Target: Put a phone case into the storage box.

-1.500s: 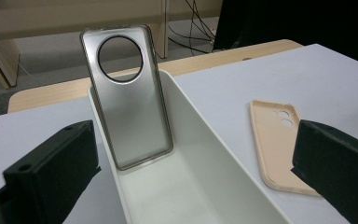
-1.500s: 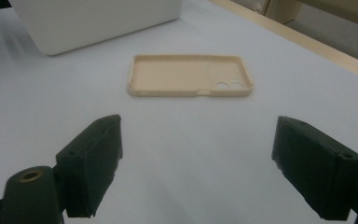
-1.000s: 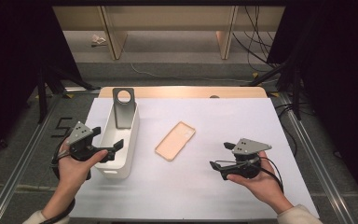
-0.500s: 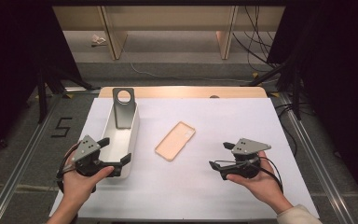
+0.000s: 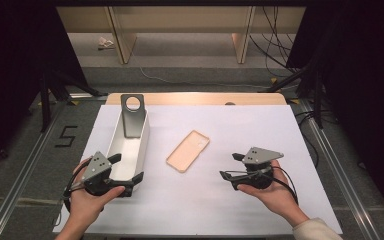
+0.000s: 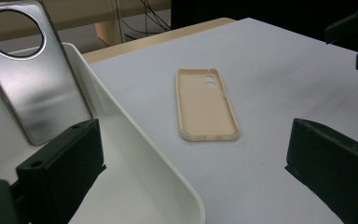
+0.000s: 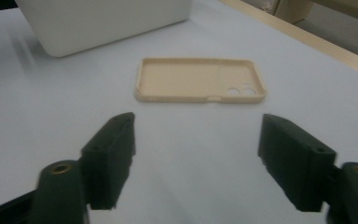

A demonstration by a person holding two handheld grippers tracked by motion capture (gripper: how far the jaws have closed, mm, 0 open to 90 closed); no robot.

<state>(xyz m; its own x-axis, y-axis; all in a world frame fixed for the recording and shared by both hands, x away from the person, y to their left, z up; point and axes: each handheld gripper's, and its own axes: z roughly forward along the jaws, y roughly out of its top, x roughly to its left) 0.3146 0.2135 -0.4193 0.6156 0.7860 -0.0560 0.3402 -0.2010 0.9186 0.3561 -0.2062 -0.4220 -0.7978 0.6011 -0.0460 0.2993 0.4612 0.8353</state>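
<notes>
A beige phone case (image 5: 188, 150) (image 6: 206, 103) (image 7: 199, 85) lies hollow side up on the white table top, near its middle. A grey metallic phone case (image 5: 132, 115) (image 6: 32, 81) with a round camera hole leans against the far end of a long white tray (image 5: 144, 145) (image 6: 135, 149). My left gripper (image 5: 126, 168) (image 6: 193, 177) is open over the tray's near end, one jaw inside the tray and one outside. My right gripper (image 5: 231, 166) (image 7: 196, 158) is open and empty, low over the table, pointed at the beige case from the right.
The white tray's corner (image 7: 102, 21) stands beyond the beige case in the right gripper view. A wooden strip (image 5: 195, 98) edges the table's far side, with shelving legs and cables on the floor behind. A metal rail (image 5: 330, 160) runs along the table's right.
My left gripper has drawn back toward the person along the tray, from beside its middle to its near end. The right gripper and both cases have stayed put.
</notes>
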